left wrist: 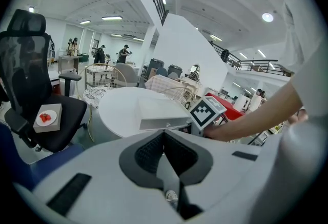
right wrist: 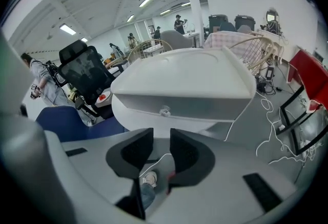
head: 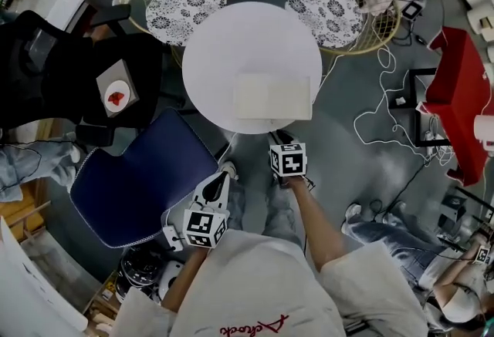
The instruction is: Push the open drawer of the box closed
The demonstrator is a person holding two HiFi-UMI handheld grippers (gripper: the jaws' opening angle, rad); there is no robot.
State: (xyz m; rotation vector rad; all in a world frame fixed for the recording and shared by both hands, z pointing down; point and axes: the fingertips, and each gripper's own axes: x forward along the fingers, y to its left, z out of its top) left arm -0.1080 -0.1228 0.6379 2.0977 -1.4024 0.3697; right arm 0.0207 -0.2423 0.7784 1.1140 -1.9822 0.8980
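Note:
A white box [head: 274, 96] sits on the round white table [head: 224, 50], near its front edge. Its drawer front [right wrist: 174, 106], with a small clear knob [right wrist: 164, 112], faces my right gripper and stands a little out from the box. My right gripper [right wrist: 161, 147] is just short of the knob, its jaws open with nothing between them. In the head view the right gripper [head: 281, 139] reaches under the table's front rim. My left gripper [left wrist: 164, 138] is shut and empty, held back lower left [head: 225, 172], looking at the box [left wrist: 161, 111] from the side.
A blue chair [head: 143, 177] stands left of my legs. A black office chair [head: 69, 73] carries a small box [head: 117, 95]. Two wire chairs [head: 185, 8] [head: 328, 11] stand behind the table. Red furniture [head: 463, 96] and cables [head: 386, 123] lie to the right. A person [head: 417, 251] sits at lower right.

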